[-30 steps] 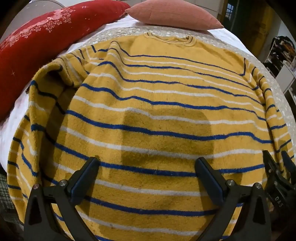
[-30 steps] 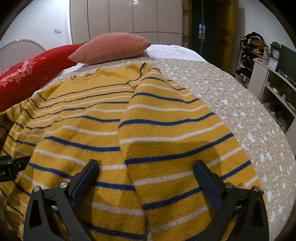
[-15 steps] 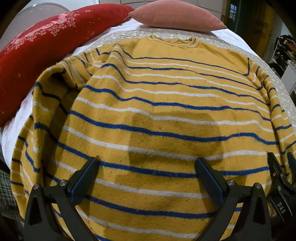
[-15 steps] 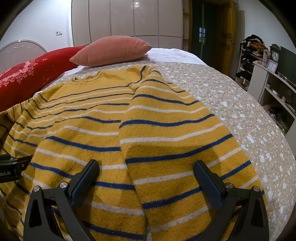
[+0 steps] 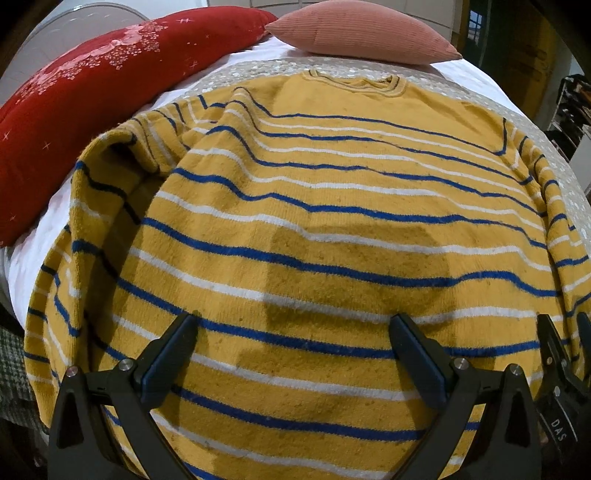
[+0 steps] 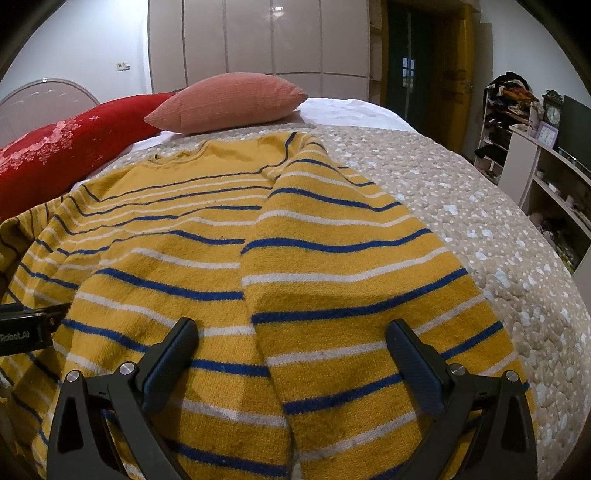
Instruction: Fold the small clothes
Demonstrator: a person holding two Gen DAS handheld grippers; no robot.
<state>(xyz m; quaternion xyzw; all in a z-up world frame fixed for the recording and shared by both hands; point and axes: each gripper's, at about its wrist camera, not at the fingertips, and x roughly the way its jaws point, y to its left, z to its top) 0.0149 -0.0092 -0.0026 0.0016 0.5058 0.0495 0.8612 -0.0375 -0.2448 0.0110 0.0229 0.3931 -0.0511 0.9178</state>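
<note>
Bedroom scene: a sweater (image 5: pixel 314 229) lies flat on the bed (image 6: pixel 480 221) below the pillow (image 6: pixel 229 101), both claws (image 5: pixel 293 354) (image 6: pixel 291 354) open above its hem, where a shallow pinch could drag one layer crooked.

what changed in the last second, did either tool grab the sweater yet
No grab yet. The left tool drew back slightly toward the hem, so the sweater and the pillows slid down a little in its view. The right tool barely shifted. Both tools stayed open above the fabric, holding nothing. The sweater lies as before, right sleeve folded over the body, with the red pillow and pink pillow unmoved.
</note>
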